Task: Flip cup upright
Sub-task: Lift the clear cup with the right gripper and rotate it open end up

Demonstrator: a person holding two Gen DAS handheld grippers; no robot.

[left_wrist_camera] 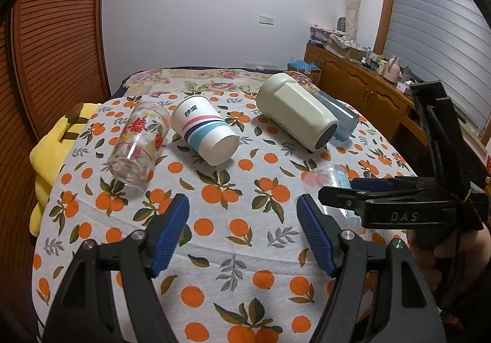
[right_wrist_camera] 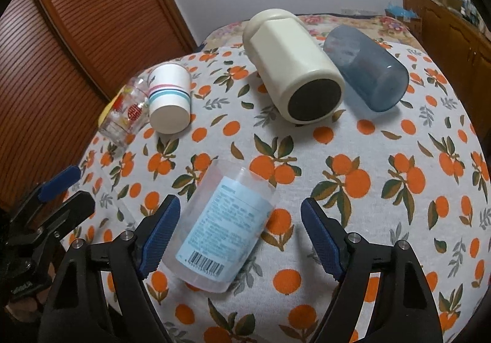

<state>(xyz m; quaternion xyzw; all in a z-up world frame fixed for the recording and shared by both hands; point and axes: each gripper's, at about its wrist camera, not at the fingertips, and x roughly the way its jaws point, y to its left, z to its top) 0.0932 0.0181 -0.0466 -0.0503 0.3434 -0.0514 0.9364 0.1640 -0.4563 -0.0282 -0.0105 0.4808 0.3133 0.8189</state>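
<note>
A round table (right_wrist_camera: 383,134), draped in a white cloth (left_wrist_camera: 245,251) printed with oranges and green leaves, is shown carrying five drinking vessels, all lying on their sides. Largest among them, a cream faceted mug (right_wrist_camera: 291,66) is seen near the table's far edge, its dark base turned toward the cameras, with a blue translucent tumbler (right_wrist_camera: 371,72) lying just beside it on the right, touching or nearly so. Toward the far left edge, a white paper cup (left_wrist_camera: 204,128) banded in pink, navy and teal is laid beside a clear glass (left_wrist_camera: 138,143) decorated with red characters. The clear plastic cup (right_wrist_camera: 221,229), marked by a pale blue label and barcode, is found nearest the front edge, lying on its side with its wider mouth end pointing away. The right gripper (right_wrist_camera: 239,238) is held wide open around this cup, its left blue pad touching or nearly touching the cup's wall, its right pad well apart. The left gripper (left_wrist_camera: 242,235) is likewise held open, over bare cloth near the front edge, with nothing between its blue pads.
</note>
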